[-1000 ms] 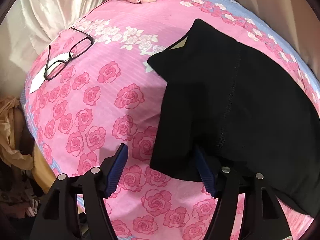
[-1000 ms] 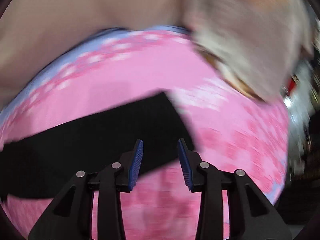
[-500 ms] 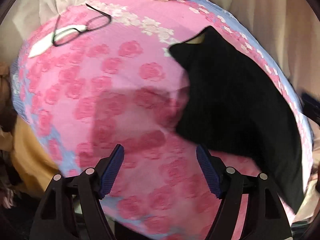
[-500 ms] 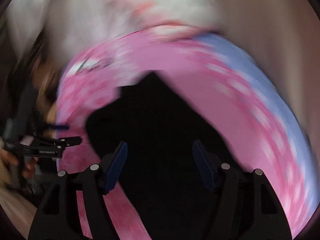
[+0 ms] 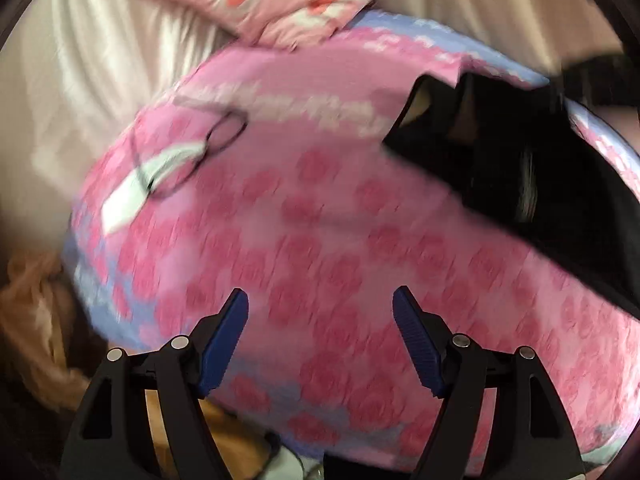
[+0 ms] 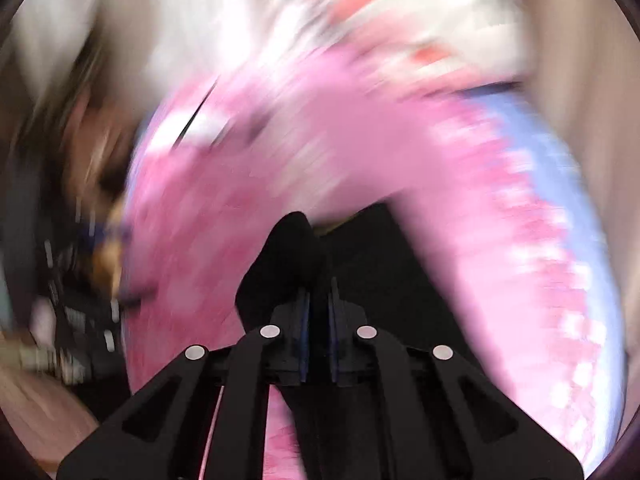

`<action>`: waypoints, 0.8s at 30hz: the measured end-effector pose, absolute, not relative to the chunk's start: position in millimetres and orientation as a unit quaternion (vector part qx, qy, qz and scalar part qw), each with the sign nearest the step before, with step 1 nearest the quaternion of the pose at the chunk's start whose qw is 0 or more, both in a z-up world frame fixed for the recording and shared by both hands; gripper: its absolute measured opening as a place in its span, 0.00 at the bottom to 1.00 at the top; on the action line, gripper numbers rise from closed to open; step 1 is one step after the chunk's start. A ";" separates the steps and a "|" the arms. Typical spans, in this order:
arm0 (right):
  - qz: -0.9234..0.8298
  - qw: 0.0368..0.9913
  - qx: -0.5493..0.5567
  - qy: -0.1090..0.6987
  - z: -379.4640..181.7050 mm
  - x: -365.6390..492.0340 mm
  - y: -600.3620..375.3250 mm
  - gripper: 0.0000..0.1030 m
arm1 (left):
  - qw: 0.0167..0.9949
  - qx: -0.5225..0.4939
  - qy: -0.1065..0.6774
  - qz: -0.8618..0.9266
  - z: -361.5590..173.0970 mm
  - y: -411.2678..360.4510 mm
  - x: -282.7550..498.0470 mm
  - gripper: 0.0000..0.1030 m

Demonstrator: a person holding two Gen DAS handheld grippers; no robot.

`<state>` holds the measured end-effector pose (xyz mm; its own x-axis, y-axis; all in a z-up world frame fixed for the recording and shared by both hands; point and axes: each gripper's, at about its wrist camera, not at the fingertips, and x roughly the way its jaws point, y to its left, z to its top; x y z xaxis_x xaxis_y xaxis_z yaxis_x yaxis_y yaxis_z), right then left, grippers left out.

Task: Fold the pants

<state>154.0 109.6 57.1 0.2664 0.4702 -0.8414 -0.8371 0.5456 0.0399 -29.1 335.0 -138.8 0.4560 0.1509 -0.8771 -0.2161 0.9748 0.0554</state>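
The right gripper (image 6: 319,312) has its jaws clamped on a raised fold of the black pants (image 6: 288,256). The left gripper (image 5: 320,334) hangs with jaws wide apart and empty over the rose-print bedsheet (image 5: 320,240). The pants lie on that sheet's far right side; eyeglasses (image 5: 192,160) rest on its far left.

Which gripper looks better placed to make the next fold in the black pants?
The right gripper, probably: its jaws have just closed on the black pants. The left gripper hangs open over the pink floral bedspread, holding nothing.
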 end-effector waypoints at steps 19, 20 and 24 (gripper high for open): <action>0.280 0.860 -0.226 0.363 78.0 242.5 99.4 0.06 | 0.871 -0.029 0.485 -0.068 -138.4 279.2 139.0 0.80; 0.285 0.857 -0.225 0.366 87.1 256.8 92.5 0.06 | 0.869 -0.036 0.484 -0.095 -134.7 273.0 137.8 0.80; 0.304 0.841 -0.235 0.380 96.9 290.3 78.1 0.06 | 0.854 -0.027 0.490 -0.173 -131.2 230.7 135.4 0.80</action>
<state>290.3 78.1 96.9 0.5260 0.3335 -0.7824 -0.6904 0.7046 -0.1637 135.4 230.7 -131.2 0.4598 -0.3226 -0.8274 0.2687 0.9385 -0.2166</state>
